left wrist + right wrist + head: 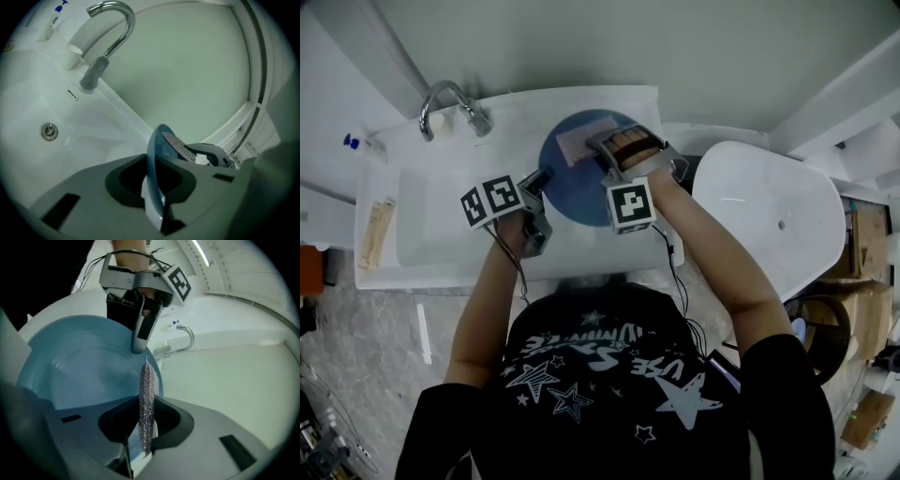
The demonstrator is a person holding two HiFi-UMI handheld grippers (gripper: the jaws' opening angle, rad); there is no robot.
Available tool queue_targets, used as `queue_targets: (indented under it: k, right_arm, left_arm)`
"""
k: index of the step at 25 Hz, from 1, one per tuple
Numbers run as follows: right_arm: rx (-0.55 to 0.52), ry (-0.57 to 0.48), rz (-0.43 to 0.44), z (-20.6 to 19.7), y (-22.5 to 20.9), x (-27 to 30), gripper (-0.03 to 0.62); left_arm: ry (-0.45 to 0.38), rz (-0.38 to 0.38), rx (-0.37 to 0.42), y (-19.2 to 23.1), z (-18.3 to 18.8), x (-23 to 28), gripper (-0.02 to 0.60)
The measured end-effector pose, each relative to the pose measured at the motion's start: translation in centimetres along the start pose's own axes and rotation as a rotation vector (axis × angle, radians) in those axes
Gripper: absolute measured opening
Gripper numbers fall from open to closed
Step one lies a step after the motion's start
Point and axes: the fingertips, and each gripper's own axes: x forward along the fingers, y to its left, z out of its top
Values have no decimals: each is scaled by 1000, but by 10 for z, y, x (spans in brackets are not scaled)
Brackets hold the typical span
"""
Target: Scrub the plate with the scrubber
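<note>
Sink (412, 225): left gripper (154, 187) clamps one plate (79, 366), right gripper (146, 418) one scrubber (146, 385).

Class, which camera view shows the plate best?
The right gripper view: the plate shows its face, large. The head view shows it small and partly covered; the left gripper view shows only its edge.
</note>
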Motion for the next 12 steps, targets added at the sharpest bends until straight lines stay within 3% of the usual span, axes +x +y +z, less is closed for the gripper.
queue_targets:
  k: [5,8,12]
  right_arm:
    - [-162,-112,59,5,15,-2,83]
    - [-251,-131,91,2,26,-2,83]
    - [-248,-107,141,-11,32,-3,83]
  left_arm:
    - [64,0,40,0,-6,-2,46]
    - [82,-20,15,0,-9,-4,46]
    - [74,-14,-28,6,-8,-6,46]
